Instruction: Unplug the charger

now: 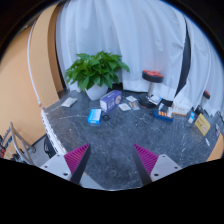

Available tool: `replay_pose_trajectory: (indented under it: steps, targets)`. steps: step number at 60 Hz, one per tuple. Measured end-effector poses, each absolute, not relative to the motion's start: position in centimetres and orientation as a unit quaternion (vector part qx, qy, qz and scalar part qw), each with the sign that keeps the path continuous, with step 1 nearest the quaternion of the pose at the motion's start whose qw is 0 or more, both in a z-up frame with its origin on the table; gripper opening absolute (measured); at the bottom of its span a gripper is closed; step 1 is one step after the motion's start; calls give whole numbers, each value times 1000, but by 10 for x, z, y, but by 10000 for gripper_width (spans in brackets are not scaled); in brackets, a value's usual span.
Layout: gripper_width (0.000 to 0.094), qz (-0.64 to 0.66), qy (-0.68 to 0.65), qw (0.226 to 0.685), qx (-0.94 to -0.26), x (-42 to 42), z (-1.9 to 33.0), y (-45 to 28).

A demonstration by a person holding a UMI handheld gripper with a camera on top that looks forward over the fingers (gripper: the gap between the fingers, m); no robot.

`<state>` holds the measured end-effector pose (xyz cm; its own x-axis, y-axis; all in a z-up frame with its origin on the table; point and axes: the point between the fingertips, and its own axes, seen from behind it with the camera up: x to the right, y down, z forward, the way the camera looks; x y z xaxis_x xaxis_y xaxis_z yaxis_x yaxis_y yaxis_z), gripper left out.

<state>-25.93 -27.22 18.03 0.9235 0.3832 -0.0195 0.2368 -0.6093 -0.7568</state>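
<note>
Here the hand-held gripper (112,160) hangs released above a dark speckled counter (115,135), its two fingers spread wide with nothing between them; the magenta pads (76,157) face each other across bare counter surface. No charger or plug can be made out with any certainty among the small things at the far side.

Well beyond the fingers, at about 11 o'clock from them, a leafy green potted plant (96,70) stands against a white curtain (125,35). Just beside the plant, toward 12 o'clock, sits a purple-and-white box (110,99), with a smaller pale box (131,102) next to it. A blue packet (95,116) lies nearer the fingers, apart from the boxes. At roughly 1 o'clock a round black stool with a red top (152,76) stands near the curtain. Farther round, at 2 o'clock, a cluster of small colourful items (200,120) lies on the counter, too small to tell apart.
</note>
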Motion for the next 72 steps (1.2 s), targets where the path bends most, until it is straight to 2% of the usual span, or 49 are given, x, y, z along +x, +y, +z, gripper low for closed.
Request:
replay_pose_trajectory:
  steps: [6,14,22,41,46,50,55,59,63,65,69,72]
  targets:
    - [849,75,-169,382,-906,-210,135,-243]
    - [850,48,-147,371,-916,-140,90,-191]
    - [854,26,-114,390,-913,-80,68,-109]
    - [826,13,-34,486,-873,-11,52,123]
    - [719,17,-22,490,-871,-8,36,160]
    - [539,16,-14,488,-872,-8,25,177]
    - [204,-7,-4,494,-870,3,16,189]
    - [160,-5,-3,507,-862,5,16,195]
    - [100,-2,4,508,-861,3,22,189]
    - [91,0,-1,520,-854,2,40,191]
    - [88,17,-18,610,-792,-10,141,198]
    - [88,29,-39,648,-760,-18,209,187]
